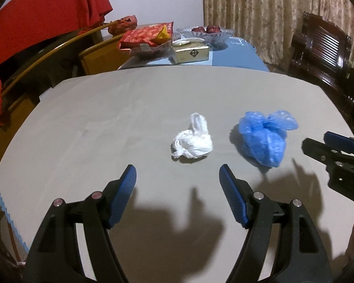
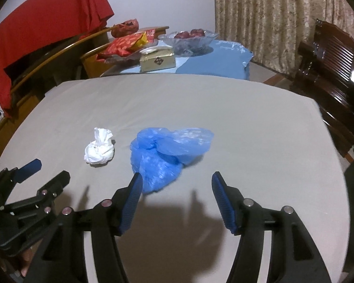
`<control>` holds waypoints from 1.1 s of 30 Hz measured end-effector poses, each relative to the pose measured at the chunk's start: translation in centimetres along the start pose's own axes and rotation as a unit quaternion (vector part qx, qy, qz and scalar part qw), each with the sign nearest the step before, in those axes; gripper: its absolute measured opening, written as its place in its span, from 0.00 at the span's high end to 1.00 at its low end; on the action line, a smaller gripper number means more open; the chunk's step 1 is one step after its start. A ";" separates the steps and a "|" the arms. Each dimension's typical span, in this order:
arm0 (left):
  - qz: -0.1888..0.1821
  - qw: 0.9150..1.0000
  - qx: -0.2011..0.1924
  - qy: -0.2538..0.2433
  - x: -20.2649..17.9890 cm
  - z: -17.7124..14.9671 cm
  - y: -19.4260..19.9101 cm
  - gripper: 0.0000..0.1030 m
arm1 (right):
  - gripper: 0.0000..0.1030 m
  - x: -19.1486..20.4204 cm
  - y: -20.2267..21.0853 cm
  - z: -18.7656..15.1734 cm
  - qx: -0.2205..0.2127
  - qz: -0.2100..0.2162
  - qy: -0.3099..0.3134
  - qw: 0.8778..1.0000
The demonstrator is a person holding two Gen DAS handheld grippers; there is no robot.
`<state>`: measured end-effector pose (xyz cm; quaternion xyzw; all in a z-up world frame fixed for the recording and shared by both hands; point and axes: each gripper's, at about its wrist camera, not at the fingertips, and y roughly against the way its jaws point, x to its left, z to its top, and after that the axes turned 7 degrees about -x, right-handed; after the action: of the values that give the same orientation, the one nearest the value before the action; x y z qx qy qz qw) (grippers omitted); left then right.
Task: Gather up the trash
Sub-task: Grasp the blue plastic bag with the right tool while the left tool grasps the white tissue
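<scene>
1. The left gripper [image 1: 177, 174] hangs released just short of the tissue [image 1: 193, 142] on the tabletop [image 1: 82, 122]; it should straddle the wad squarely.
2. The right gripper [image 2: 176, 180], also released, faces the bag [image 2: 162, 155]; it should pinch the bunched middle.

The table cover [image 1: 82, 127] looks like smooth, dull grey cloth. The white tissue [image 1: 193, 141] is soft, crumpled paper. The blue bag [image 2: 162, 155] is thin, crinkly plastic. The fruit bowl [image 1: 206, 34] looks like shiny glass.
</scene>
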<state>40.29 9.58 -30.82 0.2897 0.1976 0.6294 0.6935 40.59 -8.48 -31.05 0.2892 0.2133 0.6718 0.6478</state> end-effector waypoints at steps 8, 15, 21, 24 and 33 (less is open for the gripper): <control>-0.003 1.000 0.008 -0.004 1.3 0.1 -3.6 0.31 | 0.40 1.1 -5.2 0.2 0.016 0.000 0.002 1.000; -0.021 1.000 0.015 -0.010 0.0 0.5 -6.2 0.31 | 0.63 1.0 -7.4 0.3 0.017 0.018 0.013 1.000; -0.031 0.999 0.016 -0.016 -1.6 1.1 -7.5 0.29 | 0.68 0.3 -7.6 0.8 0.013 0.031 0.010 0.999; -0.034 0.999 0.015 -0.019 -2.3 1.5 -7.7 0.29 | 0.69 0.0 -7.5 0.9 0.014 0.033 0.010 0.999; -0.044 0.999 0.030 0.009 -2.2 1.3 -8.4 0.58 | 0.69 -0.8 -7.4 1.2 0.016 0.032 0.012 0.999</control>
<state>47.22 6.84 -35.49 0.2952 0.2353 0.5947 0.7098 46.91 -8.88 -35.15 0.2983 0.2220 0.6920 0.6188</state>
